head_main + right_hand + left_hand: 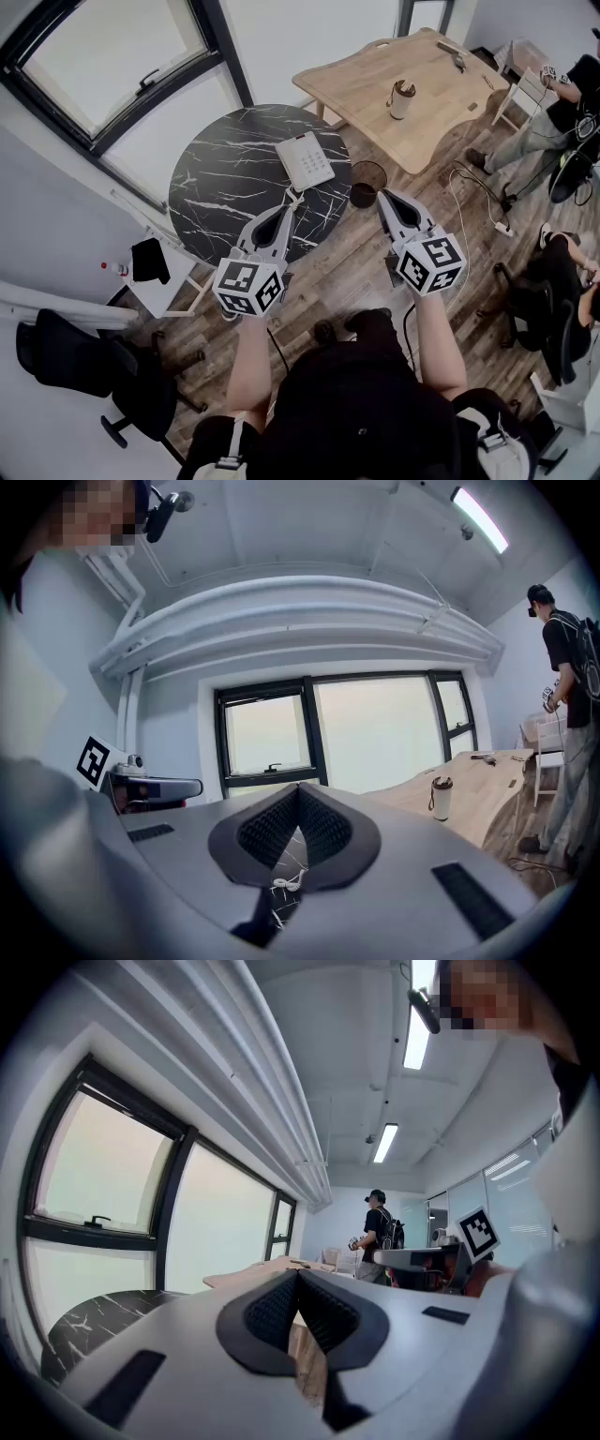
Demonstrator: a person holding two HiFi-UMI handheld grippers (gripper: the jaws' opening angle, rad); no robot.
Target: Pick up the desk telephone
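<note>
Presently, item by item, all places taken from the round black marble table [225, 178].

1. Desk telephone [306, 160]: white, flat on the table's right part, close to the rim. Its long axis ran from the table's near side to its far side, the near end leaning a little rightward. One short end faced me. I could not tell which end was the top.

2. Coiled cord [293, 197]: white, on the tabletop at the telephone's near end. It also showed low in the right gripper view, beyond the pads.

3. My left gripper [284, 209]: over the table's near-right part, roughly level, tip toward the telephone's near end and just short of it. I could not tell whether it touched the cord. Its ribbed pads [272, 1312] met at the tips with nothing between them.

4. My right gripper [385, 195]: off the table's right rim, above the wood floor [356, 253], apart from the telephone. Its pads [267, 829] were likewise pressed together at the tips and empty.

5. Dark bin [367, 183]: on the floor just beside the table's right rim, between that rim and my right gripper.

6. Wooden table [375, 84]: beyond the marble table to the right, with a pale cup [402, 99] standing upright on it.
</note>
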